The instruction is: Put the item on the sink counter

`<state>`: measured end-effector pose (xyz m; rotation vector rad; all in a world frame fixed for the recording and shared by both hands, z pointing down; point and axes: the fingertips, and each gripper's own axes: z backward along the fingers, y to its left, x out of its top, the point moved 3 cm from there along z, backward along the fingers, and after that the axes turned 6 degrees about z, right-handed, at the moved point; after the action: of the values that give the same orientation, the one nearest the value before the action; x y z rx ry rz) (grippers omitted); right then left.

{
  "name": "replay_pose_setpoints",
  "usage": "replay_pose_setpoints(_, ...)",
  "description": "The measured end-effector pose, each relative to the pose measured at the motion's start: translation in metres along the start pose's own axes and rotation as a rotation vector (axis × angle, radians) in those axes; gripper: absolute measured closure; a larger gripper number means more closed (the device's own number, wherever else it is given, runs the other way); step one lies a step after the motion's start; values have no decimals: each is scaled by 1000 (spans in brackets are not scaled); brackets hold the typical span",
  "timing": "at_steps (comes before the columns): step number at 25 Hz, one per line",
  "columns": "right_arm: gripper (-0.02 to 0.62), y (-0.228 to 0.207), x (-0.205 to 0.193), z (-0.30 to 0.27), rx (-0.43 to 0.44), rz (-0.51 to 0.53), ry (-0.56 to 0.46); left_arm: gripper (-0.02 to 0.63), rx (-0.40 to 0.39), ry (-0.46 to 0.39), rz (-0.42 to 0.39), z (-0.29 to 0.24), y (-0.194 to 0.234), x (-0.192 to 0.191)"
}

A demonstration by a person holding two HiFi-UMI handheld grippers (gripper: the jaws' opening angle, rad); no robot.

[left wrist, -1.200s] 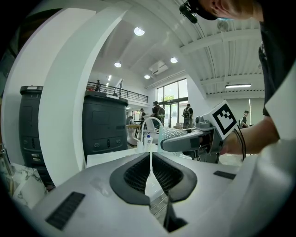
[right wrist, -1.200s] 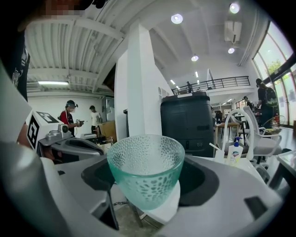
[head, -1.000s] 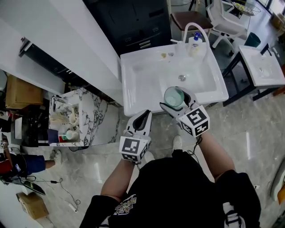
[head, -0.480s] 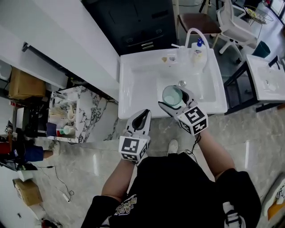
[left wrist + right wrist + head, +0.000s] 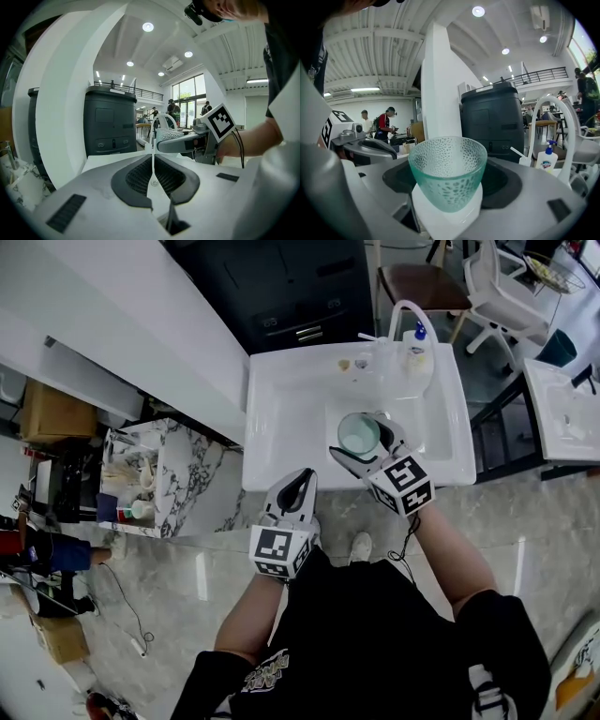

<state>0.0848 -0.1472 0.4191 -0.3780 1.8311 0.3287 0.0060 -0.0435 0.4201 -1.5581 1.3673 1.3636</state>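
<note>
A pale green dimpled glass cup [image 5: 358, 434] [image 5: 447, 171] is held upright in my right gripper [image 5: 366, 444] [image 5: 447, 194], whose jaws are shut on its lower part. In the head view it hangs over the front of the white sink's basin [image 5: 412, 423]. The flat sink counter [image 5: 281, 418] lies to its left. My left gripper [image 5: 301, 481] [image 5: 153, 159] is shut and empty, just short of the counter's front edge. The left gripper view shows the cup [image 5: 168, 134] beyond its closed jaws.
A curved white faucet [image 5: 405, 310] and a soap bottle [image 5: 416, 338] stand at the sink's back rim. A black cabinet [image 5: 281, 287] is behind the sink. To the left sits a marble-patterned cart [image 5: 155, 479]. A white table [image 5: 562, 404] and a chair [image 5: 417, 282] are at the right.
My right gripper has carried the cup a little farther in over the sink. The left gripper has stayed about where it was, still shut.
</note>
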Motion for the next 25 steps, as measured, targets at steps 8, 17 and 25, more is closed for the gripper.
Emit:
replay_pose_setpoints(8, 163, -11, 0, -15, -22, -6, -6, 581, -32, 6, -8, -11, 7, 2)
replay_pose_setpoints(17, 163, -27, 3, -63, -56, -8, 1, 580, -87, 19, -22, -28, 42, 8)
replay_pose_setpoints(25, 163, -51, -6, -116, -82, -21, 41, 581, -127, 47, 0, -52, 82, 7)
